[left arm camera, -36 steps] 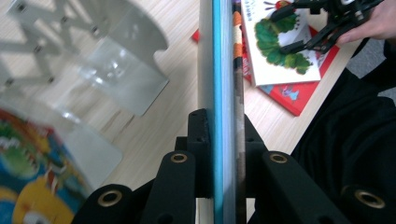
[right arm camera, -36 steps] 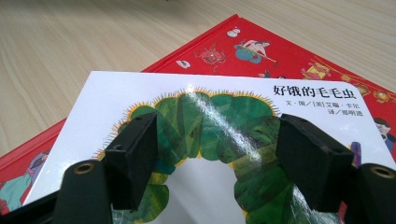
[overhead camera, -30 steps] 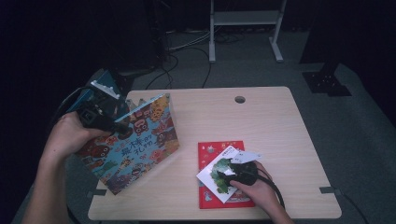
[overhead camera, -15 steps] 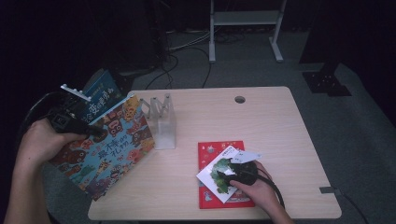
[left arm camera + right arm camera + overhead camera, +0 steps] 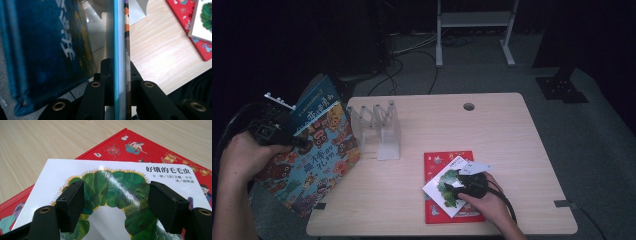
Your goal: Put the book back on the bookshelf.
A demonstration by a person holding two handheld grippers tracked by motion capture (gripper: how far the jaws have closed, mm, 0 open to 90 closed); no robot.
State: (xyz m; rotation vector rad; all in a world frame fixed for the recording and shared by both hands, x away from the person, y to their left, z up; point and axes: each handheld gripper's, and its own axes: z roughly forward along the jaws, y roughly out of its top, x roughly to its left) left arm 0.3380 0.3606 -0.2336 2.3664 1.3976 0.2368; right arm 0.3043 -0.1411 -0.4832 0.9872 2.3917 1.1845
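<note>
One pale wooden table [image 5: 492, 125] stands on a grey carpeted floor [image 5: 592, 130] in a dark room, with a white metal frame [image 5: 474, 20] at twelve o'clock beyond it and cables [image 5: 407, 50] trailing on the carpet.

I count four books. The largest, a blue picture book [image 5: 319, 160] crowded with cartoon figures, hangs tilted off the table's nine o'clock edge, and a second blue book [image 5: 314, 102] rises just behind it. The left gripper [image 5: 279, 137] is pinching the big one: in the left gripper view its jaws are pressed on both faces of the book's edge [image 5: 120, 50].

At five o'clock a red book [image 5: 447, 160] lies flat, and a smaller white book with a green caterpillar [image 5: 447, 187] lies aslant on top of it. The right gripper [image 5: 464, 185] rests over the white book with jaws spread apart, pads either side of the caterpillar picture [image 5: 110, 187], gripping nothing.

One clear rack [image 5: 379, 127] with upright dividers stands at ten o'clock, just beside the big book. One round cable hole [image 5: 469, 106] sits near the far edge.
</note>
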